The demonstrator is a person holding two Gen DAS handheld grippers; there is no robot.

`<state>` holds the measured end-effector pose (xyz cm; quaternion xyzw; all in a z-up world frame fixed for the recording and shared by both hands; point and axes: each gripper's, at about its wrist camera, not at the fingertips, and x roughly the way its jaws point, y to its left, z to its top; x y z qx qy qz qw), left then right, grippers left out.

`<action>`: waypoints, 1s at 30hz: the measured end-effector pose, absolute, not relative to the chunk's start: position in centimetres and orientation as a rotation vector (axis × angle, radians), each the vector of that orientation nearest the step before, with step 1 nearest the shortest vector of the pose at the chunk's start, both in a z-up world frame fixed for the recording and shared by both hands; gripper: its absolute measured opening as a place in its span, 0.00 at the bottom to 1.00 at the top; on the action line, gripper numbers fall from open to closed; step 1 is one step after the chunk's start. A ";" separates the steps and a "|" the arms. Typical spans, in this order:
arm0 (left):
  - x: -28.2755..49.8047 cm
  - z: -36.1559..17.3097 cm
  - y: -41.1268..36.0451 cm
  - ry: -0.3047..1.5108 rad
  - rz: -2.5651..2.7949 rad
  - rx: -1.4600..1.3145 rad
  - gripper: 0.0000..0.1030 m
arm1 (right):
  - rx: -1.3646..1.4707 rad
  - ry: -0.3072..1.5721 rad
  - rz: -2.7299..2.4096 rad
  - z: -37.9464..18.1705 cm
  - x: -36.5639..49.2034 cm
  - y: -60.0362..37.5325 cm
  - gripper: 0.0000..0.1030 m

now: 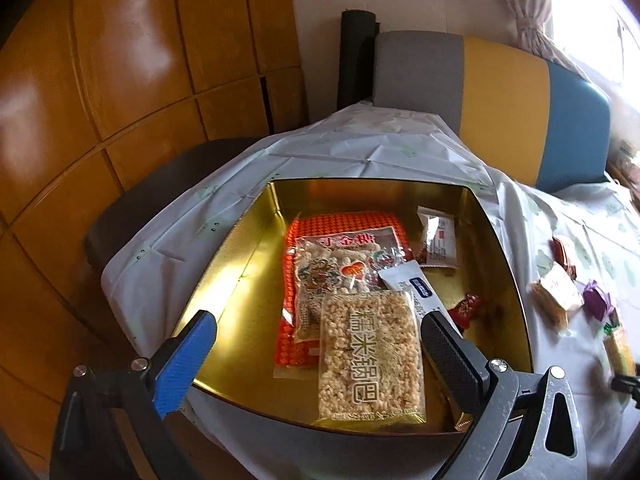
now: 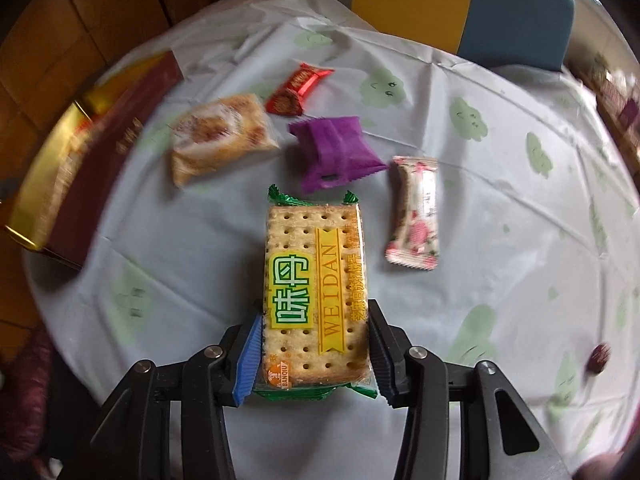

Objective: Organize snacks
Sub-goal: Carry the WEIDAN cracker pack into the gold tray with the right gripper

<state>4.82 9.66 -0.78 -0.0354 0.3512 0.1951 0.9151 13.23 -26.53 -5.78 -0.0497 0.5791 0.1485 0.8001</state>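
A gold tin box [image 1: 248,240] sits on the table and holds several snacks: a puffed-rice pack [image 1: 370,354], an orange pack [image 1: 296,280], a white sachet [image 1: 438,242]. My left gripper [image 1: 316,344] is open and empty, hovering over the box's near edge. My right gripper [image 2: 314,344] is shut on a cracker pack [image 2: 314,292] with green ends, held above the table. Beyond it lie a purple packet [image 2: 334,152], a red candy [image 2: 298,90], a tan pastry pack [image 2: 220,136] and a pink-white candy [image 2: 416,212].
The box's maroon side [image 2: 108,160] shows at the left of the right wrist view. A pale tablecloth [image 2: 480,240] with green prints covers the table. A grey, yellow and blue chair back [image 1: 500,100] stands behind. Loose snacks [image 1: 556,296] lie right of the box.
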 end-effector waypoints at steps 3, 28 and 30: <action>4.6 -0.5 10.4 0.707 0.430 -0.088 1.00 | -0.034 1.229 0.355 -5.0 12.7 -26.0 0.46; 3.9 -1.4 14.5 0.726 0.450 -0.207 1.00 | -0.046 1.148 0.616 -1.6 14.8 -5.6 0.48; 3.9 -1.5 14.4 0.728 0.447 -0.201 1.00 | -0.072 1.145 0.612 -2.1 14.5 -5.3 0.48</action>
